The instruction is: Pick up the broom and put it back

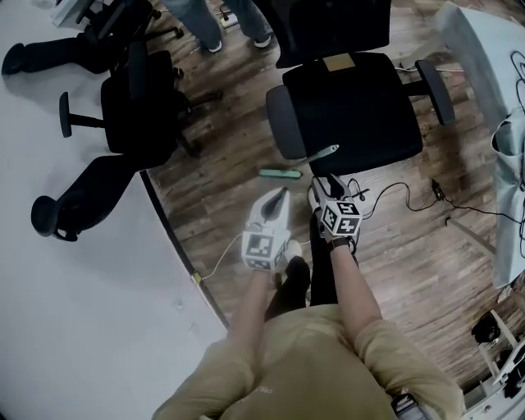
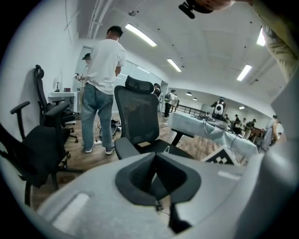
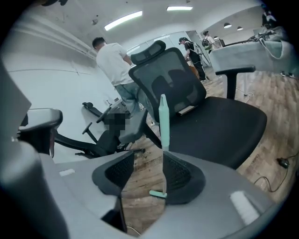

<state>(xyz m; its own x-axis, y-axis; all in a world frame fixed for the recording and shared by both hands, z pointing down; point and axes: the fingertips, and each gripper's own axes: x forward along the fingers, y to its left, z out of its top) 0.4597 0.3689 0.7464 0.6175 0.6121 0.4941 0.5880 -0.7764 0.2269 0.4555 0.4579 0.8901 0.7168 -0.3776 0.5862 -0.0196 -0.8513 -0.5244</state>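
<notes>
A wooden floor (image 1: 394, 246) fills the middle and right of the head view, meeting a white floor area (image 1: 74, 312) along a dark curved edge that runs down the left. A black office chair (image 1: 353, 107) stands at upper centre, its seat blocking the way just beyond both grippers. More black chairs (image 1: 135, 102) crowd the upper left. A cloth-covered tabletop (image 1: 484, 57) closes the right edge, and a standing person's legs (image 1: 205, 25) show at the top. Black cables (image 1: 394, 193) trail across the boards to the right of the chair, with open floor below them. The left gripper (image 1: 281, 195) has its jaws together and nothing between them. The right gripper (image 1: 326, 187) has its jaws apart. The broom (image 1: 322, 153), mint green, has its head on the floor and its handle leaning on the seat's front edge. In the right gripper view the broom rises through the gap close beside the right-hand jaw; no grip shows.
</notes>
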